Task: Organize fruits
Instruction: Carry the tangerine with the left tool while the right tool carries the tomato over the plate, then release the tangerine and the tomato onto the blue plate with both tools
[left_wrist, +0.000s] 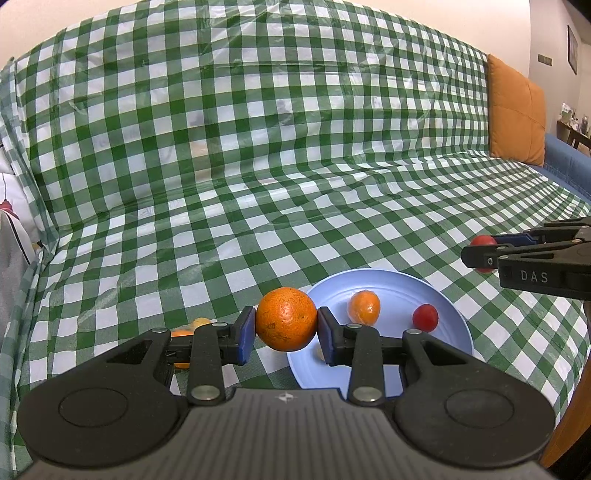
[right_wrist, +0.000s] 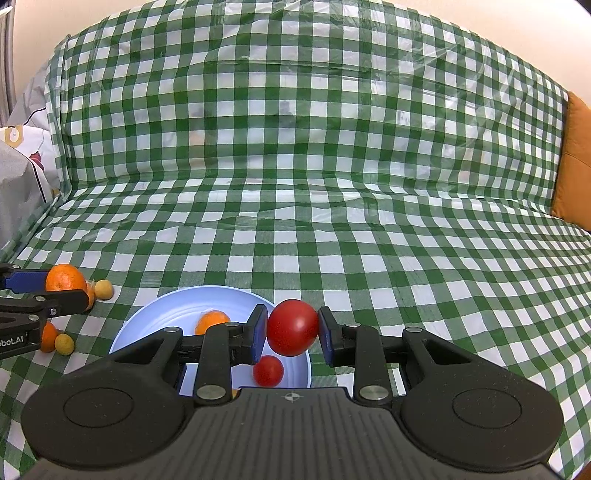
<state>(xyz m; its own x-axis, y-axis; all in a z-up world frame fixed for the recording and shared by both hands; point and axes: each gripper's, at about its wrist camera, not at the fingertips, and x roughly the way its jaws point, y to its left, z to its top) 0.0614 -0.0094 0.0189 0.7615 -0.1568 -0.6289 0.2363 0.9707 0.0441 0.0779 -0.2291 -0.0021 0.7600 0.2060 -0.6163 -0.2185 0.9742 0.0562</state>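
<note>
The left claw (left_wrist: 286, 334) grips an orange (left_wrist: 286, 319); the plate (left_wrist: 454, 321) lies just right. The right claw (right_wrist: 292, 334) clamps a tomato (right_wrist: 293, 326) over the plate's right edge.

Each matte black plastic left gripper (left_wrist: 286, 329) and right gripper (right_wrist: 292, 328) has two round, speckled lobes at five and seven o'clock, flanking a ribbed grey centre plate stamped with a small crosshair mark. Slim black link arms, pinned with silver round-headed screws, reach toward twelve o'clock and end in blue rectangular pads (left_wrist: 246, 334). White lettering marks the fingers' outer sides.
</note>
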